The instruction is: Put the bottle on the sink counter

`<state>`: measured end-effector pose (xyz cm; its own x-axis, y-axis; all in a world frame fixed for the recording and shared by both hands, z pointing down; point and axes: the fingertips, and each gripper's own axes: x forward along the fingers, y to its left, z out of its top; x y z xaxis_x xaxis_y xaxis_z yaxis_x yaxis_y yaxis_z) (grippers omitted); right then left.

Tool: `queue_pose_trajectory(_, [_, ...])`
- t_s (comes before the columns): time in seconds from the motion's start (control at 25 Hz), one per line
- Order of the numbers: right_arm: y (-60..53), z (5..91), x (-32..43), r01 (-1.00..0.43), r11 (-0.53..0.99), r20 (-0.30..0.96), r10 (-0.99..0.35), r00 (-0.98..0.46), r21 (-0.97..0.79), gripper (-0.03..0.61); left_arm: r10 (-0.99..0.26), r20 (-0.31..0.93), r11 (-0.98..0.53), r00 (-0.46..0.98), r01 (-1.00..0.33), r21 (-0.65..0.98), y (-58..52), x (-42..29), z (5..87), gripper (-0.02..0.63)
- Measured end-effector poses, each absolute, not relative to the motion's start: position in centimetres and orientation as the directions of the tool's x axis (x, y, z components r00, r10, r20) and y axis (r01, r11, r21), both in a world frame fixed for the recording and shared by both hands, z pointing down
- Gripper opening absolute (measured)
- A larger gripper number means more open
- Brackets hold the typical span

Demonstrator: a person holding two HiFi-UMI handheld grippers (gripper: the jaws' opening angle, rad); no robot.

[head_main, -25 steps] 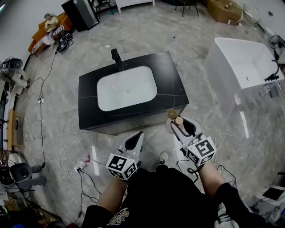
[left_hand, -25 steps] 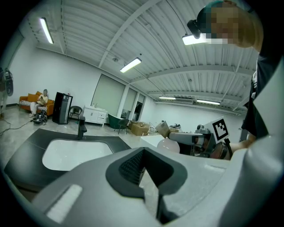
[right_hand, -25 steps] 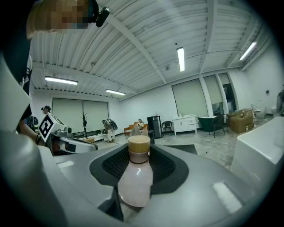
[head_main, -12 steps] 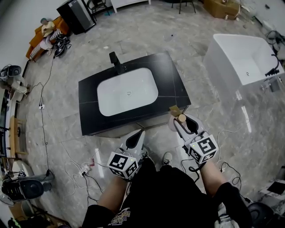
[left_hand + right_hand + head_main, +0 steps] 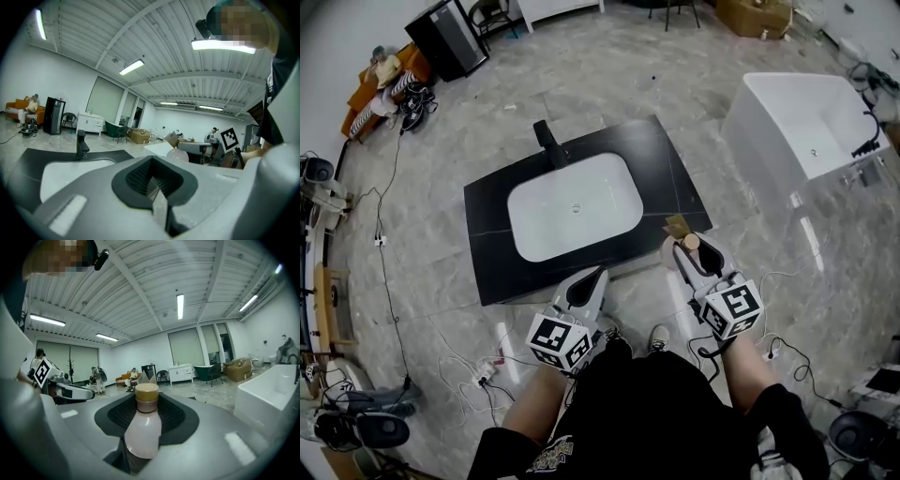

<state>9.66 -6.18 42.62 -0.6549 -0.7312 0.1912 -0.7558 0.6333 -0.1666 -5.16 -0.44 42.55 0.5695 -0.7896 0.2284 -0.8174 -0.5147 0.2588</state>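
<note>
Currently in hand: the right tongs (image 5: 684, 246) are clenched on a pale, milky plastic bottle with a tan screw cap (image 5: 142, 427); the ribbed black pads press its body from both sides, and the neck and cap stand clear beyond them
Bottle's place: just off the near right corner of the black stone table with the white oval basin (image 5: 670, 178); it hangs in the air beside the table's near edge and rests on nothing
Bottle's axis: the long axis runs along the tongs; the cap leads, towards the table; the base lies back towards the person's hand, sunk between the jaws; it looks laid forward rather than upright, though the exact tilt cannot be told
Why held so: a grip round the body likely keeps a smooth, round bottle from rolling or slipping during the carry
Left tongs: the left tongs (image 5: 586, 284) are shut tight, pad against pad, with nothing between; they sit near the table's near edge, opposite the basin; probably idle, since one hand is enough here
Likely landing: the bare strip of table right of the basin is nearest the bottle; the black faucet (image 5: 546, 141) stands at the basin's far side, well apart
Next move: over the edge, then a turn of the wrist to bring the base down; released while tilted, a narrow bottle could topple
</note>
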Motion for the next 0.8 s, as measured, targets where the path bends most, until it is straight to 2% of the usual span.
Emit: queue_pose_trajectory(0.8, [-9.2,42.6,2.7,-0.841,0.525,0.207,-0.815,-0.541,-0.133,0.167,-0.724,0.192,-0.608,0.663,-0.744,0.276,-3.6,-13.3,43.3,0.000])
